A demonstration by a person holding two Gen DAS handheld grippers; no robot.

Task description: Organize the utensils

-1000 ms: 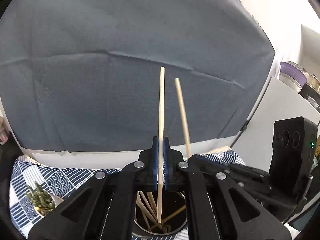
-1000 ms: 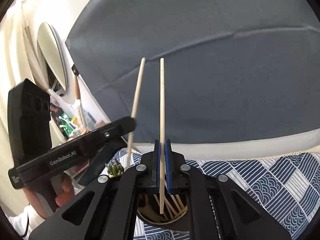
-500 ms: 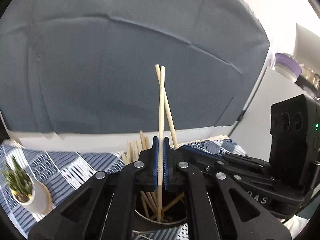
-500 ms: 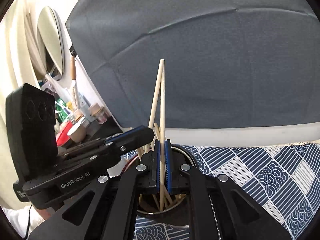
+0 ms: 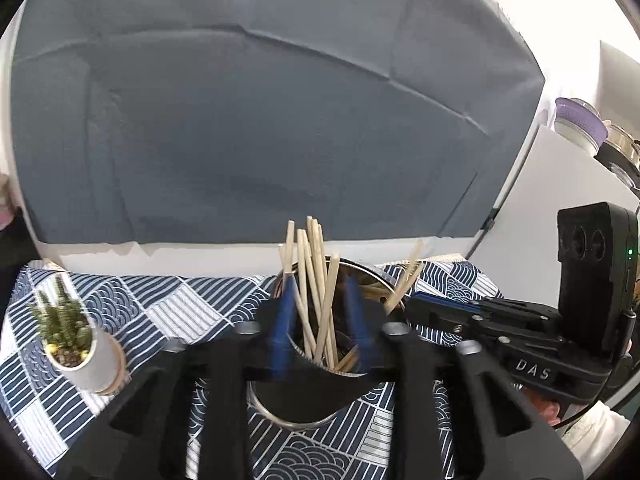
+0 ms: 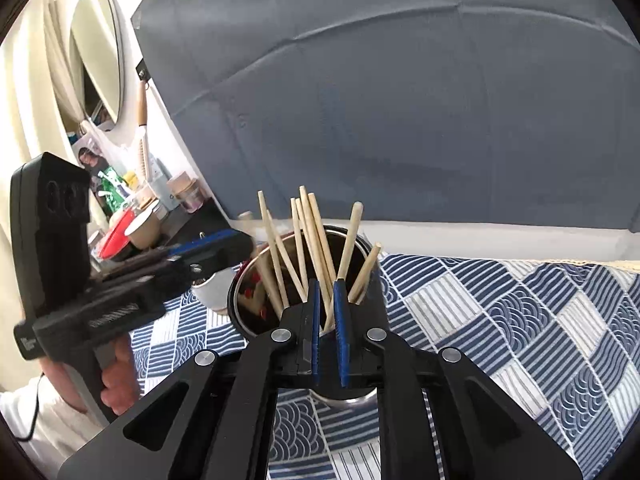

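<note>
A metal cup (image 5: 288,420) (image 6: 240,300) stands on the patterned cloth with several wooden chopsticks (image 5: 316,276) (image 6: 316,236) upright in it. My left gripper (image 5: 320,300) hovers at the cup's near rim. Its jaws are opening, and the blue pads stand apart on either side of the loose sticks without pressing on them. My right gripper (image 6: 328,304) is at the cup's near rim too. Its jaws are opening by a narrow gap in which a chopstick shaft shows, standing loose. Each gripper also shows from the side in the other's view, the left gripper (image 6: 236,244) and the right gripper (image 5: 416,304).
A small green plant in a white pot (image 5: 76,344) (image 6: 212,288) stands left of the cup. The blue-and-white cloth (image 6: 520,320) covers the table up to a grey-blue backdrop (image 5: 280,120). Cluttered shelves (image 6: 132,216) flank the left, jars (image 5: 580,124) the right.
Both grippers came down to the cup, each shut on one upright chopstick. Both have now let go: the sticks have dropped in among the others. The left jaws have spread wide, the right only slightly.
</note>
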